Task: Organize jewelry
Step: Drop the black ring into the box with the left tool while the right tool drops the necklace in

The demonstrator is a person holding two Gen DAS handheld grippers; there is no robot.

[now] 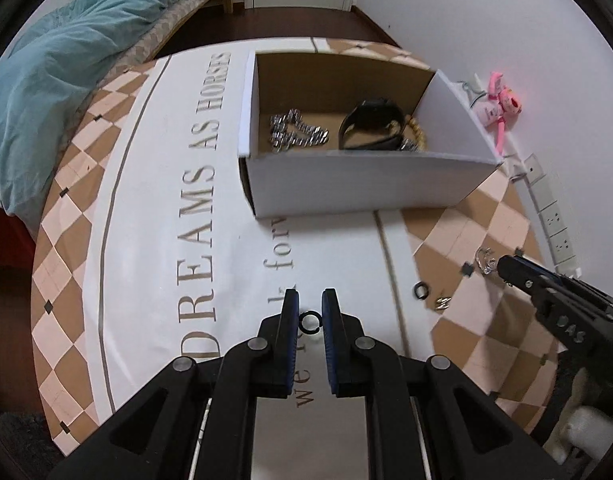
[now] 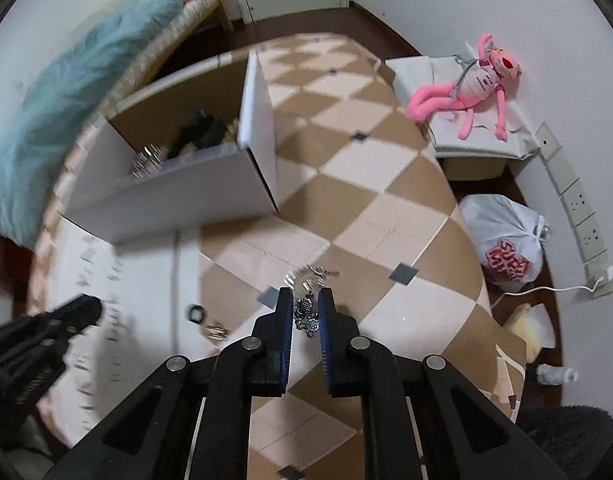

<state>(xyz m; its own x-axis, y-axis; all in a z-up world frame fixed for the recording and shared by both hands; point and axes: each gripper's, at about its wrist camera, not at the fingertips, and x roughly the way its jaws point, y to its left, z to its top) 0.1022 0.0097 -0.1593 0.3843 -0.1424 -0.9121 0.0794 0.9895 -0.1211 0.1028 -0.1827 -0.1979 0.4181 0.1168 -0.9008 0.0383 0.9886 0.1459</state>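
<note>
Left gripper (image 1: 310,312) is clenched on a small black ring (image 1: 310,321), the ring pinched between the 2 blue pads just above the bench (image 1: 154,208) and its printed cloth. Over on the other side, the right gripper (image 2: 306,312) is grasping a silver beaded piece of jewelry (image 2: 306,314), with the rest of its shiny strand (image 2: 310,274) trailing out past the fingertips over the checkered part of the cloth. The white cardboard box (image 1: 358,188) stands open on the bench beyond both grippers, well apart from them. Inside it lie a silver chain (image 1: 296,134), a black strap (image 1: 372,126) curled in a loop and some golden beads (image 1: 416,136) against the right wall. Still loose on the cloth between the grippers: 1 more black ring (image 1: 421,291) and a small silvery piece (image 1: 442,303) just beside it. A pink plush toy (image 2: 472,92) sits by the wall, off the bench.
</note>
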